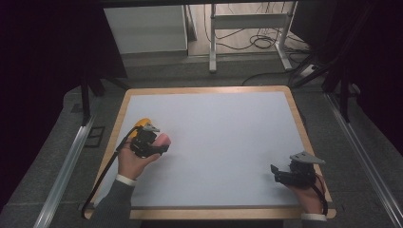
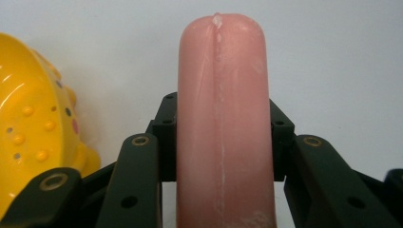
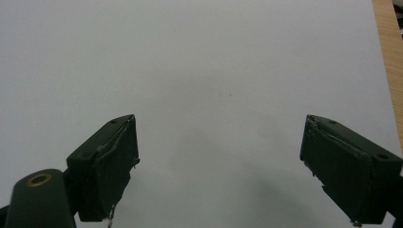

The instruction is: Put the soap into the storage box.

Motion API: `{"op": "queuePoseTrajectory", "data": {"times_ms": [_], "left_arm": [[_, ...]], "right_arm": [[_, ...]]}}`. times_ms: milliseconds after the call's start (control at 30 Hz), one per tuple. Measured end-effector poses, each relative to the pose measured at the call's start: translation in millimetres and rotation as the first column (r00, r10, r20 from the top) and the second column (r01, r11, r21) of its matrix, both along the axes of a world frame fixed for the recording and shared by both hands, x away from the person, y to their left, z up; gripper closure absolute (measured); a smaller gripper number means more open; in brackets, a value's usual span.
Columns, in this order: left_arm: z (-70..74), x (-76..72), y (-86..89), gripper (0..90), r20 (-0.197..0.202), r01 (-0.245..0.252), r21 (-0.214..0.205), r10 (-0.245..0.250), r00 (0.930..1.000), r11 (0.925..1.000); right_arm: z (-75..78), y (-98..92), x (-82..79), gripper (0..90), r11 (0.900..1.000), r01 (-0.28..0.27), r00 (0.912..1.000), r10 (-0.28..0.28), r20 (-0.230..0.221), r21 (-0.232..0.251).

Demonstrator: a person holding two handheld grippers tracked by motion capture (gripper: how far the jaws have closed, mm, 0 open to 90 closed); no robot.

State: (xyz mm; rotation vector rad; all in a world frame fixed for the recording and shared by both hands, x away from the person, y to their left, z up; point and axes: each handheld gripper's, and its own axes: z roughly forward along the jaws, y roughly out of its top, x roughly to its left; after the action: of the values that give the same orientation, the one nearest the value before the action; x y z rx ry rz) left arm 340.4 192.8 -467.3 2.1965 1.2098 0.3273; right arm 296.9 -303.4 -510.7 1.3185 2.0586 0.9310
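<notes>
A pink sausage-shaped piece (image 2: 222, 118) is pinched between the two black jaws of the left gripper (image 2: 222, 142). In the left gripper view the piece is seen running straight up the middle between the jaws, its rounded end reaching well beyond the jaw tips, with a pale seam along its length. Both jaw pads are pressed against its sides, one to each flank.

In the high view the left gripper (image 1: 153, 142) is held by a hand (image 1: 135, 161) near the left edge of the table (image 1: 214, 142), and the pink piece (image 1: 163, 139) is seen projecting from the gripper's front, toward the middle of the white surface. A yellow toy (image 1: 141, 124) with small raised dots is seen just behind and beside this gripper; in the left gripper view it (image 2: 33, 128) lies to the left of the jaws, apart from the pink piece. Whether it touches the gripper's body cannot be told.

The right gripper (image 1: 285, 175) is held by the other hand (image 1: 309, 194) near the table's right front corner, well apart from the left one. In the right gripper view its jaws (image 3: 218, 171) are spread wide, with bare white tabletop between and ahead of them and a strip of the wooden rim (image 3: 390, 57) at the far right.
</notes>
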Motion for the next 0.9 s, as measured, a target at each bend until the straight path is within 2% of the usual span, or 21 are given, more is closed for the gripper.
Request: {"op": "queuePoseTrajectory", "data": {"times_ms": [367, 500, 900], "left_arm": [[4.1, 1.6, 16.7, 59.7, 0.013, -0.038, -0.005, 0.038, 0.9992, 0.9993], [6.6, 1.5, 22.9, 59.7, 0.018, -0.046, -0.029, 0.046, 0.9988, 0.9985], [9.7, 7.3, 38.4, 59.7, 0.023, -0.09, -0.028, 0.091, 0.9956, 0.9955]], "right_arm": [[0.4, -0.2, -0.4, 12.2, 1.0, 0.002, 1.0, -0.002, 0.0, 0.001], [0.3, -0.5, -0.3, 12.2, 1.0, 0.002, 1.0, -0.002, -0.001, 0.001], [0.0, 0.6, -0.5, 12.2, 1.0, 0.0, 1.0, 0.0, -0.003, -0.004]]}}
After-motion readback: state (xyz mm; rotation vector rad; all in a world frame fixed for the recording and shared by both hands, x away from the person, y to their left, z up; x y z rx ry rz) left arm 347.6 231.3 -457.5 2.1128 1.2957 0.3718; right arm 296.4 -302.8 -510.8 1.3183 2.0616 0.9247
